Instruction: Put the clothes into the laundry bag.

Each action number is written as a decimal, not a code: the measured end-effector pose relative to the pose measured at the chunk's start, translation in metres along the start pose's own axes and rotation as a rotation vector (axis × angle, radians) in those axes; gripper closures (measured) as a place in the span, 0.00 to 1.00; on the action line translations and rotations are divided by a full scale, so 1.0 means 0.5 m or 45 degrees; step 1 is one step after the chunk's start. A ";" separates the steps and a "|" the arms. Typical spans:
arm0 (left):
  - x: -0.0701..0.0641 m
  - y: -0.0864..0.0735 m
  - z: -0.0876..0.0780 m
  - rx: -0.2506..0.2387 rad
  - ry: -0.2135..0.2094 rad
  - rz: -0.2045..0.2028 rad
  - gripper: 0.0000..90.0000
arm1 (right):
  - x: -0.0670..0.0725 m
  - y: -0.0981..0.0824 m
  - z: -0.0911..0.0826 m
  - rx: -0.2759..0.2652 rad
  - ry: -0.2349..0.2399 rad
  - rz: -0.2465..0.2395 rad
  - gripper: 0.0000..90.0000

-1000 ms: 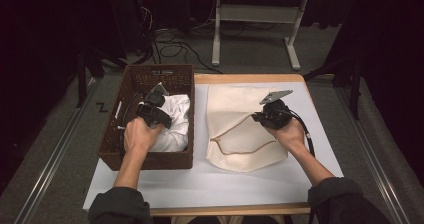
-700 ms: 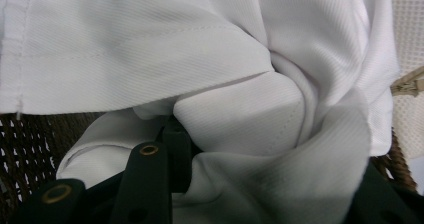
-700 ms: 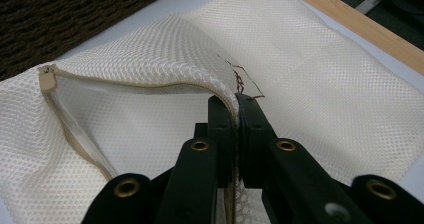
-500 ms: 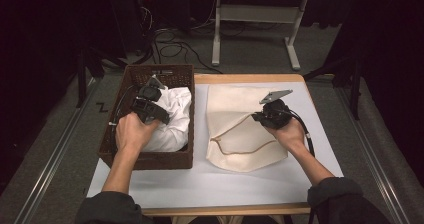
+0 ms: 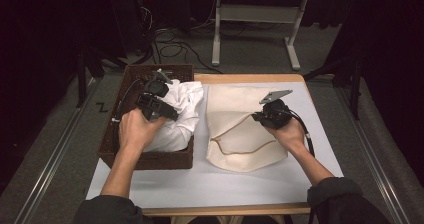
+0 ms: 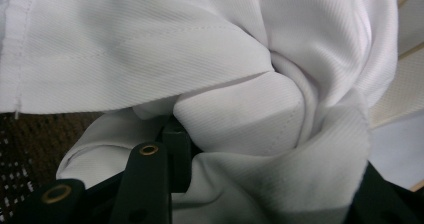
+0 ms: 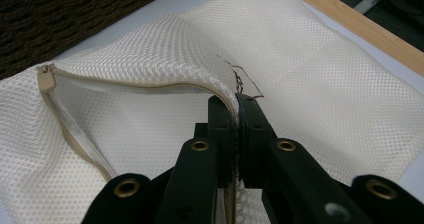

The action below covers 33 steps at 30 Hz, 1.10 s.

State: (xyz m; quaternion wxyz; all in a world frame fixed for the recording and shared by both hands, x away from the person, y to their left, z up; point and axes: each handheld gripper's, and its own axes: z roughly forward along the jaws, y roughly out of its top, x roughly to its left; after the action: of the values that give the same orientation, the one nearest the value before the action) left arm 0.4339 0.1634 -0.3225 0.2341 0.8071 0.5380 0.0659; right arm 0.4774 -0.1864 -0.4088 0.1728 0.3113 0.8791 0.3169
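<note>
A white garment [image 5: 180,119] lies bunched in the dark wicker basket [image 5: 145,159] at the left, part of it lifted above the rim. My left gripper [image 5: 171,115] is shut on a thick fold of it. In the left gripper view the white garment [image 6: 225,59] is gathered between the jaws of the left gripper [image 6: 272,179]. A cream mesh laundry bag [image 5: 240,144] lies flat on the white table cover to the right. My right gripper [image 5: 257,116] is shut on the upper lip of its zipper opening. The right gripper [image 7: 236,116] holds the mesh bag [image 7: 325,84] open in an arch, with the zipper pull [image 7: 46,76] at the left.
The basket stands at the table's left edge, touching the bag's side of the white cover [image 5: 200,184]. The wooden table edge [image 5: 250,77] runs along the back. Beyond it are cables [image 5: 170,44] and a white frame [image 5: 255,19] on the floor.
My left hand has risen and drawn the white garment up and slightly right, out of the basket. The right hand and the bag have stayed put.
</note>
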 end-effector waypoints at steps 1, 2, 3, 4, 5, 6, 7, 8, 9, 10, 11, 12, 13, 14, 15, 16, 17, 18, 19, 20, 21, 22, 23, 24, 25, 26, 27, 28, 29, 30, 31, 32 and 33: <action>-0.003 0.001 -0.001 -0.002 -0.006 0.005 0.63 | -0.001 0.000 0.000 0.001 0.000 0.000 0.97; -0.009 0.004 -0.003 -0.001 -0.012 0.017 0.63 | -0.001 -0.001 0.000 0.002 0.002 0.005 0.97; -0.013 0.005 -0.004 -0.001 -0.013 0.025 0.63 | -0.004 -0.001 0.000 0.004 -0.001 0.010 0.97; -0.019 0.007 -0.004 0.002 -0.016 0.034 0.63 | -0.004 -0.002 0.000 0.005 -0.001 0.009 0.97; -0.030 0.010 -0.005 0.005 -0.033 0.052 0.63 | -0.004 -0.002 0.000 0.005 0.001 0.014 0.97; -0.030 0.010 -0.005 0.005 -0.033 0.052 0.63 | -0.004 -0.002 0.000 0.005 0.001 0.014 0.97; -0.040 0.013 -0.007 0.002 -0.058 0.070 0.63 | -0.003 -0.001 -0.001 -0.005 0.002 0.008 0.97; -0.040 0.013 -0.007 0.002 -0.058 0.070 0.63 | -0.003 -0.001 -0.001 -0.005 0.002 0.008 0.97; -0.046 0.015 -0.008 -0.004 -0.066 0.076 0.63 | -0.003 -0.001 -0.001 -0.005 0.002 0.009 0.97; -0.051 0.016 -0.009 -0.007 -0.076 0.084 0.63 | -0.003 -0.001 -0.001 -0.005 0.002 0.009 0.97; -0.056 0.017 -0.009 -0.008 -0.088 0.091 0.63 | -0.003 -0.001 -0.001 -0.002 0.000 0.017 0.97; -0.062 0.018 -0.007 -0.009 -0.095 0.096 0.63 | -0.005 -0.002 -0.001 0.000 0.001 0.015 0.97; -0.069 0.019 -0.005 0.003 -0.099 0.112 0.63 | -0.005 -0.002 -0.001 0.002 0.001 0.013 0.97; -0.075 0.020 -0.002 0.010 -0.100 0.119 0.63 | -0.006 -0.002 -0.001 0.001 0.000 0.015 0.97; -0.085 0.021 0.001 0.020 -0.106 0.138 0.63 | -0.007 -0.002 -0.002 -0.003 -0.003 0.018 0.97; -0.090 0.022 0.002 0.020 -0.112 0.148 0.63 | -0.007 -0.002 -0.002 -0.003 -0.005 0.021 0.97; -0.090 0.022 0.002 0.020 -0.112 0.148 0.63 | -0.006 -0.002 -0.003 -0.002 -0.005 0.025 0.97; -0.096 0.022 0.002 0.020 -0.124 0.159 0.63 | -0.006 -0.002 -0.003 -0.002 -0.005 0.025 0.97; -0.104 0.024 0.003 0.021 -0.140 0.171 0.63 | -0.007 -0.002 -0.002 -0.001 -0.004 0.019 0.97; -0.112 0.025 0.005 0.024 -0.148 0.183 0.63 | -0.008 -0.002 -0.001 -0.001 -0.003 0.022 0.97; -0.118 0.026 0.006 0.027 -0.151 0.192 0.63 | -0.008 -0.002 -0.001 -0.001 -0.003 0.022 0.97; -0.132 0.028 0.012 0.041 -0.154 0.217 0.63 | -0.010 -0.002 -0.001 0.000 -0.001 0.024 0.97; -0.139 0.028 0.015 0.047 -0.155 0.226 0.63 | -0.010 -0.002 -0.002 -0.001 -0.002 0.027 0.97; -0.139 0.028 0.015 0.047 -0.155 0.226 0.63 | -0.010 -0.002 -0.002 -0.001 -0.002 0.027 0.97; -0.144 0.028 0.017 0.052 -0.162 0.236 0.63 | -0.011 -0.002 -0.002 -0.003 -0.003 0.025 0.97; -0.150 0.028 0.020 0.055 -0.166 0.244 0.63 | -0.012 -0.002 -0.002 -0.006 -0.004 0.022 0.97; -0.155 0.028 0.022 0.059 -0.176 0.250 0.63 | -0.012 -0.002 -0.002 -0.006 -0.004 0.022 0.97; -0.163 0.029 0.024 0.066 -0.181 0.258 0.63 | -0.013 -0.001 -0.002 0.005 0.001 0.030 0.97; -0.171 0.030 0.027 0.072 -0.184 0.268 0.63 | -0.015 0.001 -0.001 0.007 -0.006 0.024 0.97; -0.178 0.030 0.028 0.078 -0.195 0.275 0.63 | -0.019 0.005 0.000 0.004 -0.010 0.035 0.97; -0.190 0.032 0.033 0.076 -0.233 0.282 0.63 | -0.022 0.007 -0.001 0.006 -0.010 0.029 0.97; -0.190 0.032 0.033 0.076 -0.233 0.282 0.63 | -0.022 0.007 -0.001 0.006 -0.010 0.029 0.97; -0.198 0.034 0.036 0.079 -0.249 0.290 0.63 | -0.022 0.009 -0.001 0.002 -0.012 0.040 0.97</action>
State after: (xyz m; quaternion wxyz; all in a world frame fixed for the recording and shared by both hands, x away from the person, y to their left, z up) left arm 0.4136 0.0637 -0.3163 0.2515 0.8723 0.4193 -0.0036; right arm 0.4873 -0.1910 -0.4040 0.1719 0.3266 0.8735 0.3174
